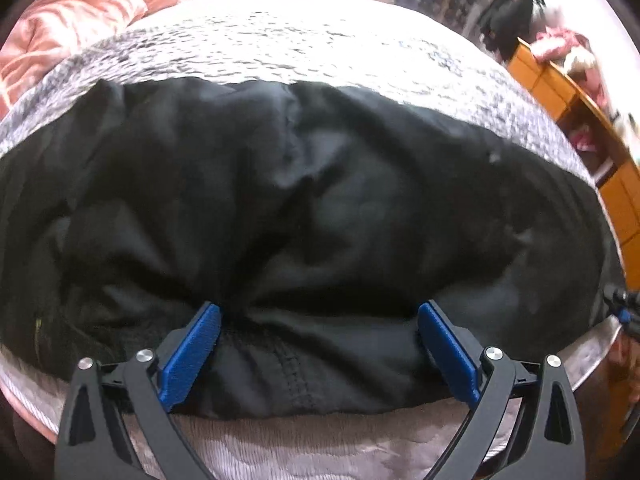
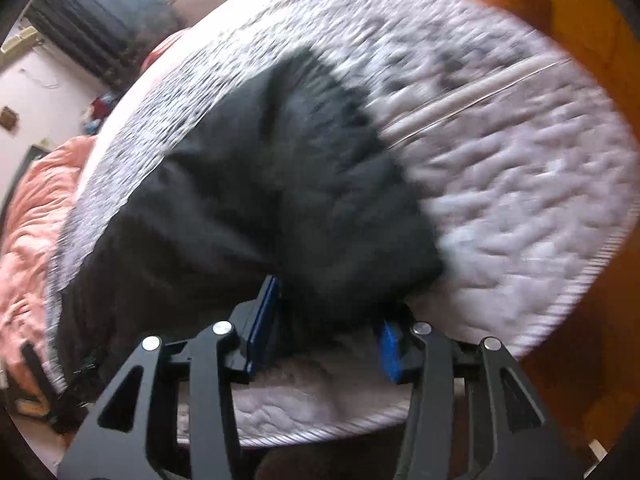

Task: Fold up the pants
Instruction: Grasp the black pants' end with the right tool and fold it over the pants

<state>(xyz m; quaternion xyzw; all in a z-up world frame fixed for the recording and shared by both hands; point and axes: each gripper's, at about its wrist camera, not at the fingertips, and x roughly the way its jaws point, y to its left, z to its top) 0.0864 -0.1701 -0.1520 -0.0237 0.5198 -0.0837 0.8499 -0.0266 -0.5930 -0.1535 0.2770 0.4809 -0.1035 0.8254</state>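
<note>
Blue pads of the left gripper [image 1: 320,344] stand wide apart, straddling the near hem of the black pants [image 1: 300,200] on the quilted bed [image 1: 280,40] without pinching it. Right gripper [image 2: 332,320] also straddles cloth; motion blur leaves its clamping uncertain. Closing may catch only one layer, dragging the fold askew. Far pant edges are cut off.

Left gripper [image 1: 320,312] jaws spread wide; right gripper [image 2: 332,312] jaws parted, both reaching forward
</note>
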